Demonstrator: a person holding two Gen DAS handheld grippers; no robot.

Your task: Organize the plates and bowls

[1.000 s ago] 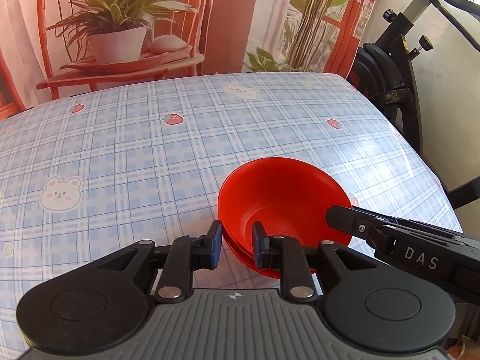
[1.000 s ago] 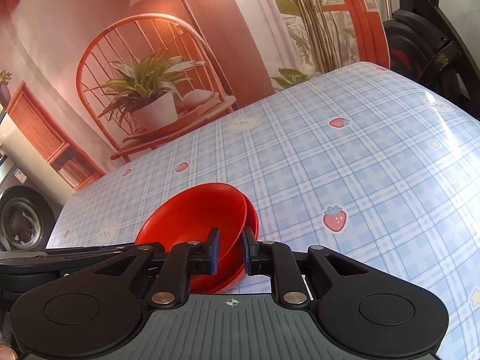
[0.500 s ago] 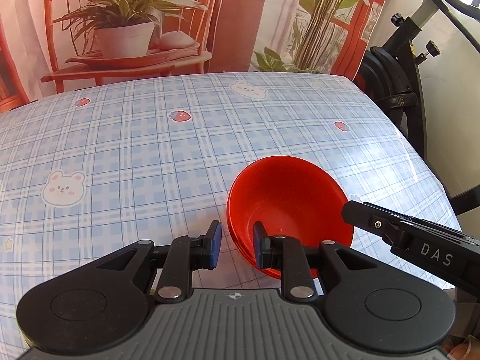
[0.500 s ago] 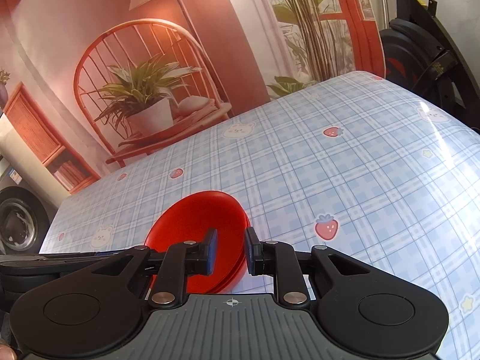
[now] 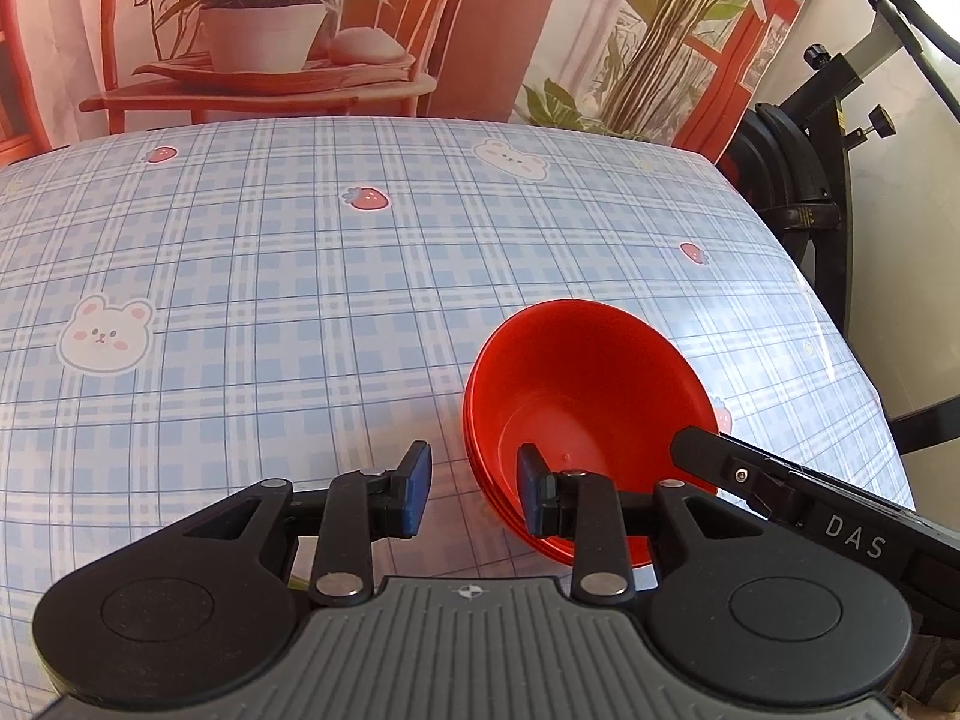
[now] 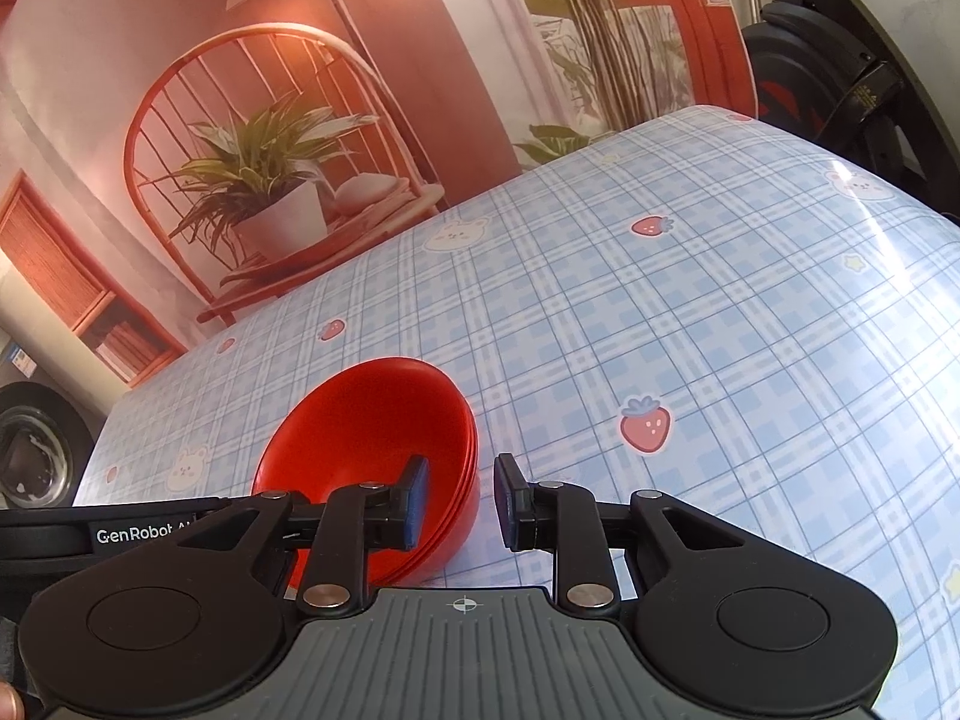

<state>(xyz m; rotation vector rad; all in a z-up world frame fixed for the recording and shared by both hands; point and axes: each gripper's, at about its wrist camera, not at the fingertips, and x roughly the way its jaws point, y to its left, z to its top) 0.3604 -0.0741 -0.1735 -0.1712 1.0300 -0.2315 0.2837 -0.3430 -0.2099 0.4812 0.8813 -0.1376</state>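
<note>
We noted both grippers, left [image 5: 471, 489] and right [image 6: 461, 501], released, straddling opposite rims of the stacked red bowls [image 5: 585, 384] on the table [image 5: 270, 300].

bowls' near side: the stack of red bowls [image 5: 576, 384] is covered low down by the left tongs [image 5: 468, 489] and by the right tongs [image 6: 461, 501]
bowl count: nested rims too tight to count
table: table [image 5: 270, 300] cut off by picture edges in both views
right tongs' lettering: cut short after "GenRobot"
</note>
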